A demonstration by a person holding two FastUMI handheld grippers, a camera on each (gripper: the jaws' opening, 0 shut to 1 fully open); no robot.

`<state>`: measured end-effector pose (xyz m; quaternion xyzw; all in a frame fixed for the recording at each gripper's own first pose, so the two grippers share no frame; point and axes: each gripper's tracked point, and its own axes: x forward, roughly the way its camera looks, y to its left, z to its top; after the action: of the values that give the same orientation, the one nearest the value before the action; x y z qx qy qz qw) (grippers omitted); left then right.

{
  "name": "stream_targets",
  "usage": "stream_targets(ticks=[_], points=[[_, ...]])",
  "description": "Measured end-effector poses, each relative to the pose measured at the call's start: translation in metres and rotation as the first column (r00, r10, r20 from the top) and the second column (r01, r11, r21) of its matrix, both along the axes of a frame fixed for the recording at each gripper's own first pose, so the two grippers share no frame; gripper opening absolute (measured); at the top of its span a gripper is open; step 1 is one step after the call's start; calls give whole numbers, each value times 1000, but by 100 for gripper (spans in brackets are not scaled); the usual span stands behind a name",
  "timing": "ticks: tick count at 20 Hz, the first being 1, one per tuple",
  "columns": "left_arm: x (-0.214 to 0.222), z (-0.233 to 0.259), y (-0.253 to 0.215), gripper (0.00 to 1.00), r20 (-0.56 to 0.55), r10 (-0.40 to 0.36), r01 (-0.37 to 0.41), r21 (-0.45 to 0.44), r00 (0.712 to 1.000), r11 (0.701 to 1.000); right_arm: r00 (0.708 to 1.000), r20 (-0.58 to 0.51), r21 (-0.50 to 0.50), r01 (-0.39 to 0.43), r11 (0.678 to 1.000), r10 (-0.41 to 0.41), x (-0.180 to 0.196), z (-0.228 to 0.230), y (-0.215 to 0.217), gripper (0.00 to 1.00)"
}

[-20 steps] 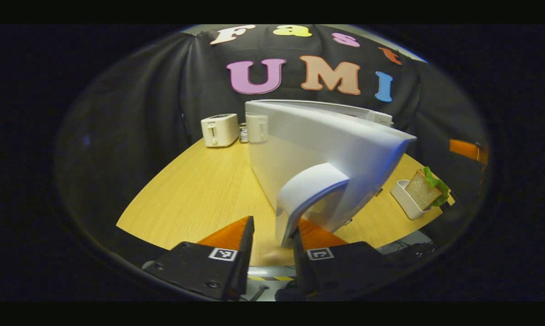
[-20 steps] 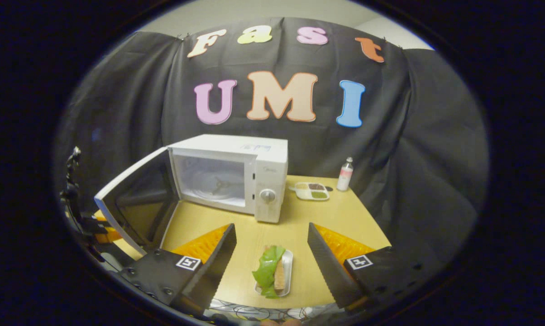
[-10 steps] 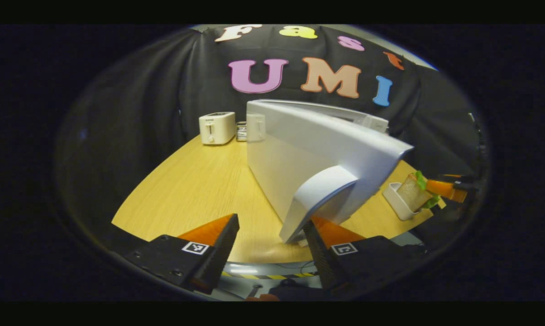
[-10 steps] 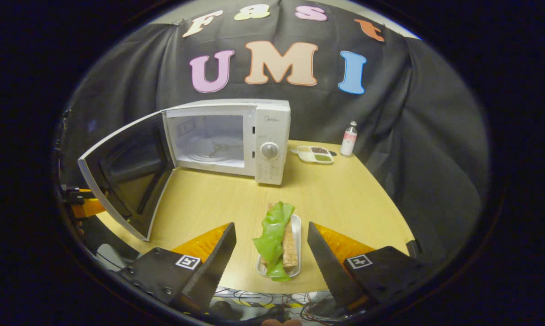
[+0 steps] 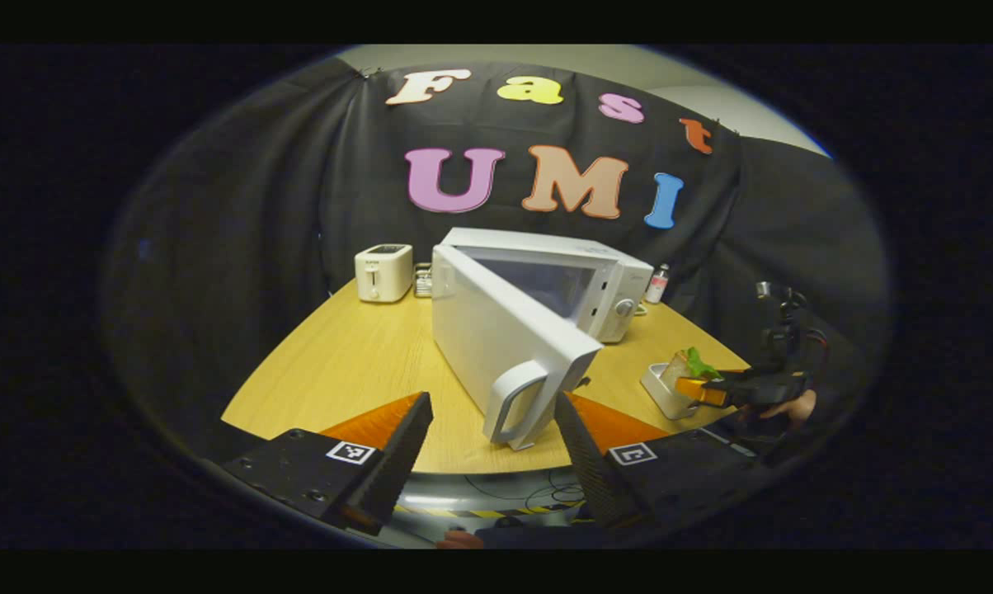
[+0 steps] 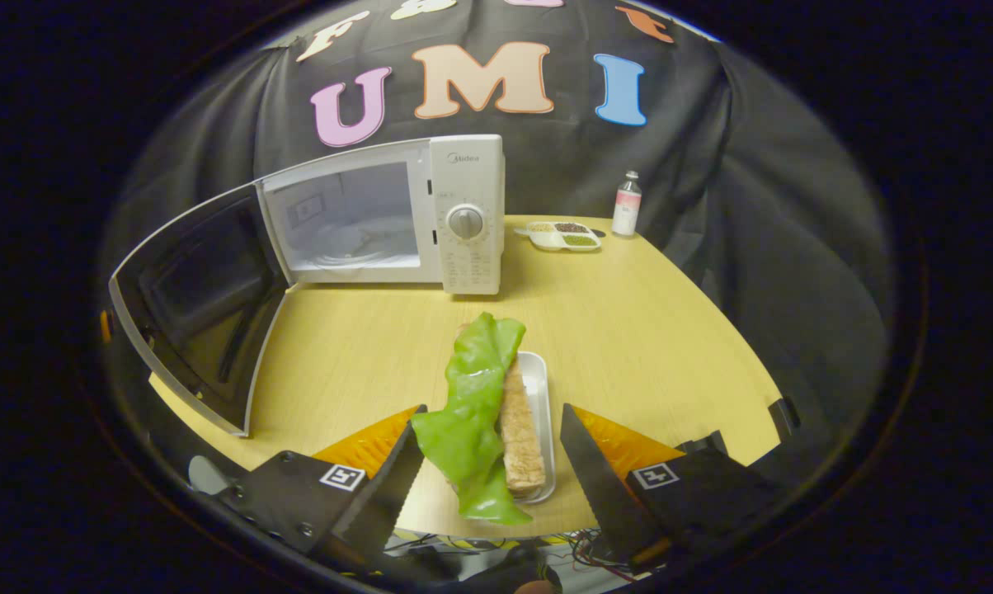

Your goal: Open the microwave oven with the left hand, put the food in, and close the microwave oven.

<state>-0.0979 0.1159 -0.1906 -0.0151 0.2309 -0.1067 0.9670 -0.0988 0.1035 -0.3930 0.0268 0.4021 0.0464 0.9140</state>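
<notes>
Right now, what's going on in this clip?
A person is loading a microwave with two handheld grippers. Its door stands wide open, and the left gripper is open just short of the door handle, not gripping it. The right gripper is open around the sandwich in its white tray on the table, not yet closed on it. The food is not in yet.

Microwave [image 6: 430,214] at table [image 6: 628,330] rear, door [image 6: 191,305] swung left; sandwich tray [image 6: 539,412] in front; toaster [image 5: 383,271] behind.
</notes>
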Motion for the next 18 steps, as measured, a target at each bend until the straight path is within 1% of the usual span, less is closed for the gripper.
stream_targets(ticks=[1, 2, 3, 4, 5, 6, 7, 8, 9, 10, 11, 12, 14, 17, 18], points=[[6, 23, 3, 87, 49, 2, -2, 3, 999, 1000, 1000, 1, -9, 3, 1000, -3, 1, -3, -2, 100], [14, 43, 4, 87, 96, 8, -8, -3, 995, 1000, 1000, 4, -7, 8, 1000, -8, 3, -3, -2, 89], [19, 62, 3, 82, 140, 17, -14, -17, 990, 1000, 1000, -6, -8, 11, 1000, -11, 1, -8, -2, 78], [26, 78, -2, 87, 179, 22, -16, -36, 984, 999, 1000, -28, 5, 3, 1000, -3, 0, -13, 2, 67], [28, 93, -9, 86, 213, 14, -2, -57, 977, 998, 999, -54, 3, -5, 1000, 5, -1, -23, 3, 66], [28, 105, -15, 86, 244, -4, 21, -67, 970, 998, 998, -61, 9, -6, 1000, 7, -1, -26, 3, 55], [28, 117, -18, 87, 277, -17, 34, -56, 961, 998, 996, -81, 24, -21, 999, 23, -2, -24, 5, 45], [28, 128, -14, 82, 316, -22, 34, -35, 949, 999, 997, -69, 7, -17, 1000, 18, 6, -24, 1, 51], [29, 140, -13, 82, 356, -21, 28, -17, 934, 999, 996, -85, 14, -12, 1000, 13, 2, -24, 0, 46], [31, 146, -14, 86, 381, -18, 19, 0, 925, 1000, 996, -93, 11, 0, 1000, 1, 1, -21, -1, 41], [33, 149, -15, 86, 396, -16, 15, 6, 918, 1000, 996, -92, 4, -8, 1000, 8, 3, -25, 0, 34], [34, 151, -17, 86, 405, -11, 10, 3, 914, 1000, 995, -94, -11, -28, 1000, 27, 3, -22, 3, 41], [35, 150, -20, 87, 407, 4, 6, -23, 914, 1000, 996, -78, -29, -56, 998, 53, 5, -15, 6, 38], [34, 144, -14, 88, 388, 20, -9, -32, 921, 999, 999, -26, -17, -29, 999, 29, 15, 6, 2, 36], [34, 143, -12, 87, 384, 28, -14, -38, 923, 999, 1000, -6, -11, -22, 1000, 22, 21, 15, 1, 37]])
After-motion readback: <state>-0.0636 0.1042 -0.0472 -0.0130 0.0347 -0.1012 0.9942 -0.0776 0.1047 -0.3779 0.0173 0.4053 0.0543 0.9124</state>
